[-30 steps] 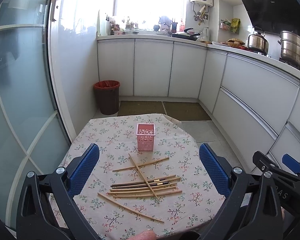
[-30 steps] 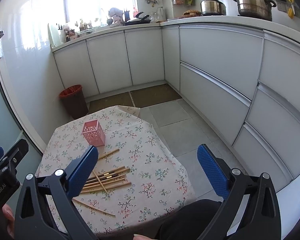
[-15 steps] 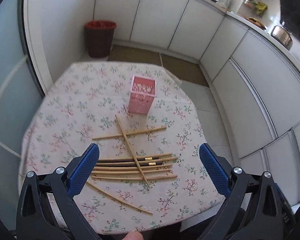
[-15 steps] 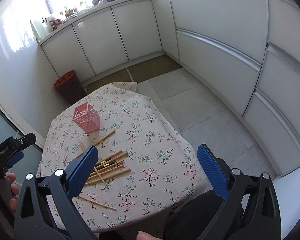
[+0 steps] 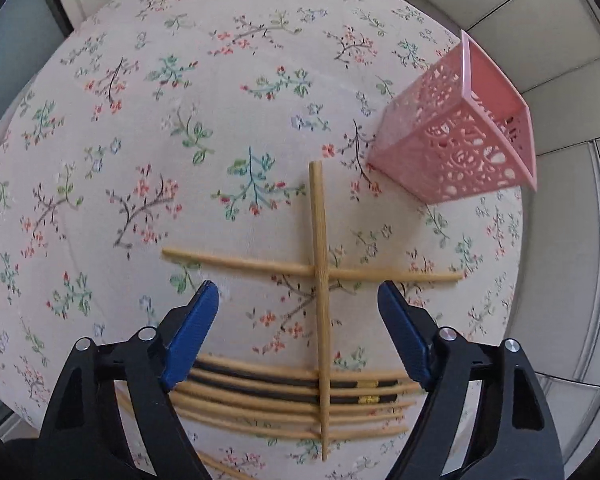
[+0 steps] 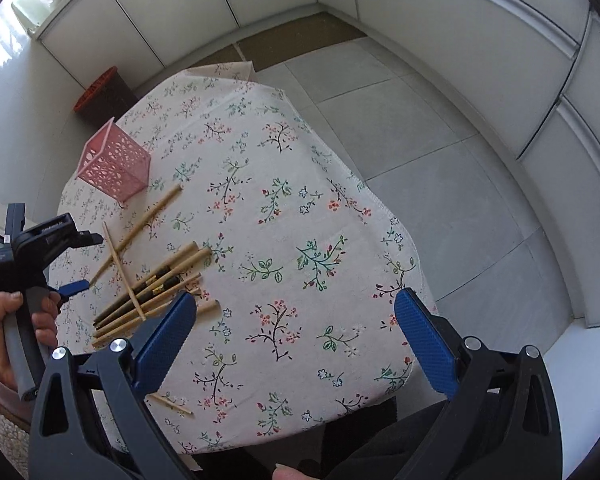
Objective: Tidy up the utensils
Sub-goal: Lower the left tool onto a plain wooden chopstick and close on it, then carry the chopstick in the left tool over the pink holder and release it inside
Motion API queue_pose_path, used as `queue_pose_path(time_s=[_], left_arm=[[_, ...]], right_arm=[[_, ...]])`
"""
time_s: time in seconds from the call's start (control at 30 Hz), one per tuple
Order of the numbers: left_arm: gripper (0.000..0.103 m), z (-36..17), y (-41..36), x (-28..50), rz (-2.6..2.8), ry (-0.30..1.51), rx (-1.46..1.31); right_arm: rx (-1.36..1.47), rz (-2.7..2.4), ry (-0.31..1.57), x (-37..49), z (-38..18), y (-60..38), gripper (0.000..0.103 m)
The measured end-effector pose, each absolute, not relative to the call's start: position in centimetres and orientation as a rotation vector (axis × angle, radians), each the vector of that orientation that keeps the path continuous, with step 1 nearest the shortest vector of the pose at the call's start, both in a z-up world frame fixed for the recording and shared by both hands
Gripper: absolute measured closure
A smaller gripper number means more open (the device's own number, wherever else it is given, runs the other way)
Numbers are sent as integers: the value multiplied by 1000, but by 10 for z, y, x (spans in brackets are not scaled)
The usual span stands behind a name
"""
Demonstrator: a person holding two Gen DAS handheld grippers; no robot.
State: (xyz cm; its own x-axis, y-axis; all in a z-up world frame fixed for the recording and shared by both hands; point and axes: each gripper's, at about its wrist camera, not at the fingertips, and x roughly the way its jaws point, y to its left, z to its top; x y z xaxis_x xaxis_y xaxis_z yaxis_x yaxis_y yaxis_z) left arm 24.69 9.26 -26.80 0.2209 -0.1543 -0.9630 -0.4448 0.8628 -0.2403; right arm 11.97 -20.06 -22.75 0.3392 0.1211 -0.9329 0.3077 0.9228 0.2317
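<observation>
Several wooden chopsticks (image 5: 284, 392) lie in a loose pile on the floral tablecloth (image 5: 140, 120). One chopstick (image 5: 320, 280) lies across the pile and across another single stick (image 5: 236, 261). My left gripper (image 5: 300, 320) points steeply down over them. Its jaws are closing with the crossing chopstick between them, and the blue pads (image 5: 192, 332) are clear of it. The pink openwork holder (image 5: 460, 136) stands upright at the upper right. My right gripper (image 6: 296, 340) hangs open over bare cloth, right of the chopsticks (image 6: 152, 284).
The right wrist view shows a hand (image 6: 4, 320) holding the left gripper's handle by the table's left side, and the holder (image 6: 114, 168) beyond. One stray chopstick (image 6: 170, 404) lies near the front edge. A dark bin (image 6: 100, 92), white cabinets (image 6: 460, 40) and tiled floor (image 6: 440, 184) surround the table.
Both grippers have dropped and tipped downward toward the table. The left one has come in close over the chopsticks and its jaws have narrowed. The right one stays wide.
</observation>
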Motion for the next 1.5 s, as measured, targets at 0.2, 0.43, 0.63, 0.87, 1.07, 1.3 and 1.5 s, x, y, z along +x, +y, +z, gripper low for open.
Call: queue_pose_path(time_s=[0.2, 0.43, 0.63, 0.87, 1.07, 1.3, 1.5], left_arm=[[62, -288, 87, 278, 233, 1359, -421], [96, -291, 80, 279, 115, 1313, -373], [97, -231, 93, 237, -41, 1156, -425], [97, -149, 117, 188, -169, 949, -471], [97, -120, 133, 163, -262, 852, -471], [97, -91, 149, 139, -289, 761, -442], [97, -78, 162, 126, -270, 725, -462]], right_arm=[[384, -129, 1279, 134, -248, -193, 6], [482, -102, 1341, 170, -259, -181, 6], [808, -137, 1443, 230, -287, -160, 12], [829, -330, 1561, 286, -325, -105, 31], [849, -399, 1589, 310, -328, -66, 40], [897, -581, 1575, 327, -329, -65, 89], [1160, -392, 1508, 304, -334, -91, 95]])
